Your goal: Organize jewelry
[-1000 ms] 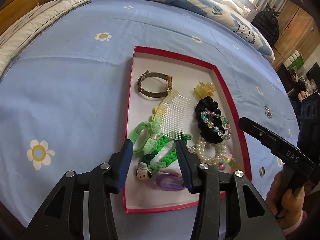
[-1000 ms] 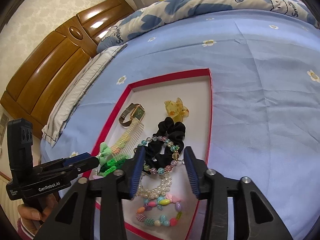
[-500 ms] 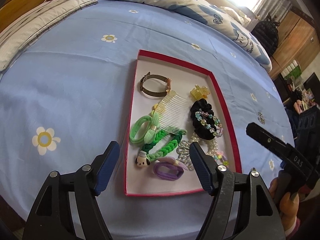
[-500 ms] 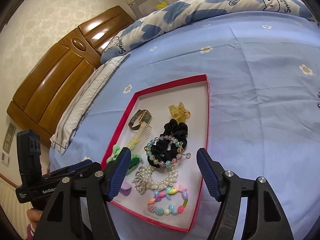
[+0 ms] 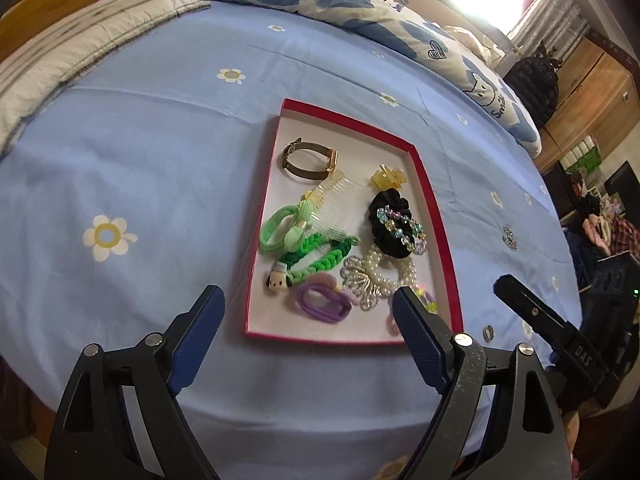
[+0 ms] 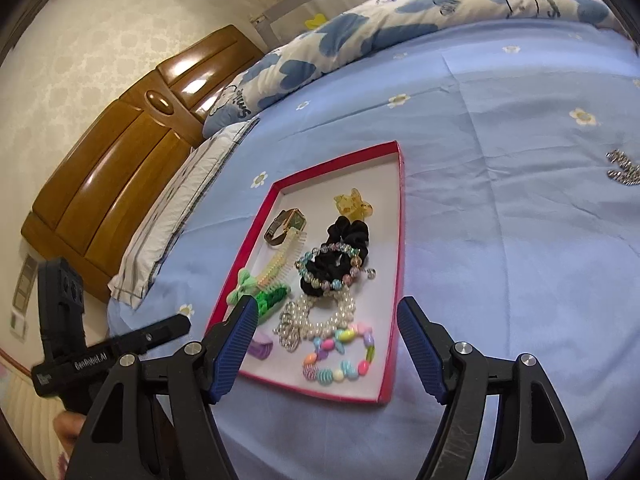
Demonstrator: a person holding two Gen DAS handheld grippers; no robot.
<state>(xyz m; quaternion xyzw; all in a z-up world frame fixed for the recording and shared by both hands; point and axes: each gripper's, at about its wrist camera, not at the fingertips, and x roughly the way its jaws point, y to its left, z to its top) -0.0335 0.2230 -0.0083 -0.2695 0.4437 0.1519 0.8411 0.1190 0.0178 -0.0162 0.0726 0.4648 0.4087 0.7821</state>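
A red-rimmed tray [image 5: 438, 224] [image 6: 399, 216] lies on the blue bed sheet. In it are a watch [image 5: 310, 158] [image 6: 286, 224], a clear comb [image 5: 340, 208], a yellow claw clip [image 5: 386, 178] [image 6: 354, 204], a black scrunchie [image 5: 390, 220] [image 6: 346, 236] with a bead bracelet [image 6: 332, 266] on it, green hair ties [image 5: 304, 248], a purple hair tie [image 5: 324, 304], pearls [image 6: 320, 318] and a colourful bead bracelet [image 6: 340, 360]. My left gripper [image 5: 308, 316] is open and empty, just short of the tray's near edge. My right gripper [image 6: 328, 332] is open and empty above the tray's near end.
A silver brooch [image 6: 624, 168] [image 5: 510, 236] and a small ring [image 5: 488, 334] lie on the sheet to the right of the tray. A patterned duvet [image 5: 320, 0] lies along the far side, a wooden headboard [image 6: 120, 160] to the left.
Both grippers have opened wide and pulled back from the tray, which now looks smaller and farther away. A silver ornament now lies beside the pearls in the tray.
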